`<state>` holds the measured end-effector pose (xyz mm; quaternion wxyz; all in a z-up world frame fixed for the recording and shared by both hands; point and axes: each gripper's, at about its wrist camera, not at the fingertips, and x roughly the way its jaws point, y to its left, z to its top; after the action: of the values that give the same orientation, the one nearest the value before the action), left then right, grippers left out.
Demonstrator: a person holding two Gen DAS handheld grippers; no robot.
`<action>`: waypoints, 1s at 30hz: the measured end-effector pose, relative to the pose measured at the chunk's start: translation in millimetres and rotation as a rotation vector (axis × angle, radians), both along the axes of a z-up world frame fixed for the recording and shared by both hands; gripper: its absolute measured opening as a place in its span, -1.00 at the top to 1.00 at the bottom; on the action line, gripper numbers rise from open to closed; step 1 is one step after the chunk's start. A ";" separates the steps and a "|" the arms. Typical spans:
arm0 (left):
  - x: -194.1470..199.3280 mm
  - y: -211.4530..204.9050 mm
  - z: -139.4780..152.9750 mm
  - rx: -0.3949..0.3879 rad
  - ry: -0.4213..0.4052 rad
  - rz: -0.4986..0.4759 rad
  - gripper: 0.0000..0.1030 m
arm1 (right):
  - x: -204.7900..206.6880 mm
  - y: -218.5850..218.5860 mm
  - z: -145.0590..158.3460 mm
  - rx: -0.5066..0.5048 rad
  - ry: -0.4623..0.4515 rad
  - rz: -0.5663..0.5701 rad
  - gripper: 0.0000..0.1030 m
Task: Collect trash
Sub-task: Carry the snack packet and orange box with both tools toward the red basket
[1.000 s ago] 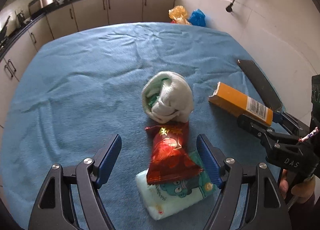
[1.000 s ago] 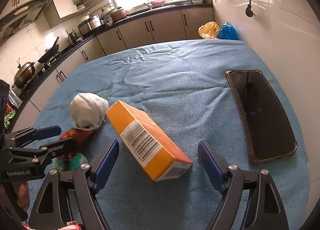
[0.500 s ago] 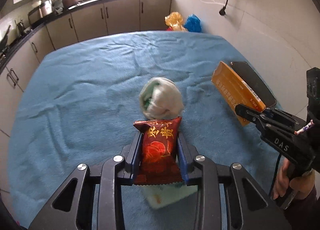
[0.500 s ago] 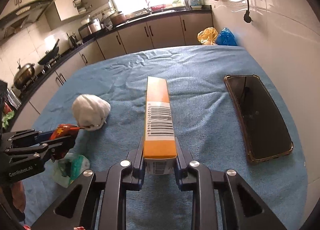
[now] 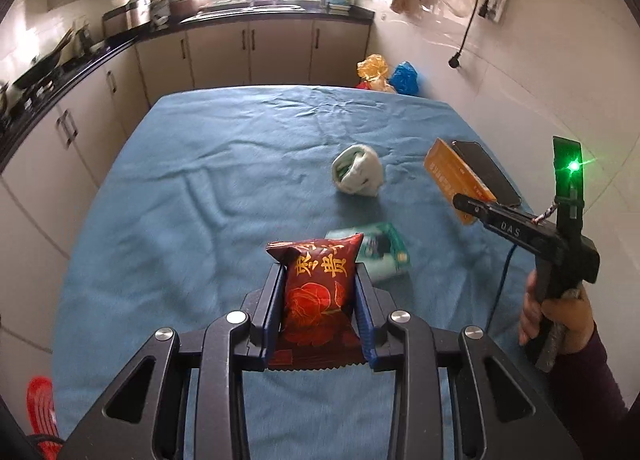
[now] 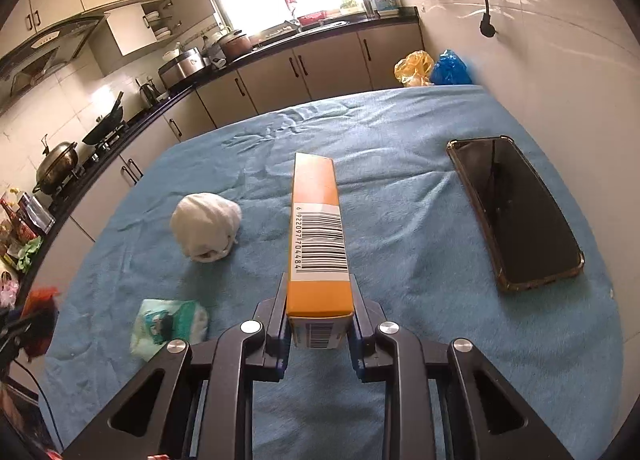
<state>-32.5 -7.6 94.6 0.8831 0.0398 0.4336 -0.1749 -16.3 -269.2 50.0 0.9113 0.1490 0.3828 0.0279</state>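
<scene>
My left gripper is shut on a red snack packet with gold print, held up above the blue cloth. My right gripper is shut on the near end of a long orange box with a barcode, which points away from me. In the left wrist view that orange box sticks out of the right gripper, held by a hand. A balled white cloth and a pale green tissue pack lie on the cloth.
A black phone in a brown case lies at the table's right side near the wall. The blue tablecloth covers the whole table. Kitchen cabinets run behind it, with yellow and blue bags on the floor. A red object sits low left.
Both grippers closed from open: the left on the red packet, the right on the orange box. The left then lifted the packet back off the tissue pack; the box turned to point away.
</scene>
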 end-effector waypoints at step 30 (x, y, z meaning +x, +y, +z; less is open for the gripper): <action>-118.8 165.3 -17.2 -0.056 -0.059 0.396 0.38 | -98.7 169.8 43.0 0.002 -0.074 0.303 0.51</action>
<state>-151.3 157.7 77.3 0.9132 -0.0658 0.4020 -0.0087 -115.0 -99.3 93.1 0.9100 0.0895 0.3668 0.1710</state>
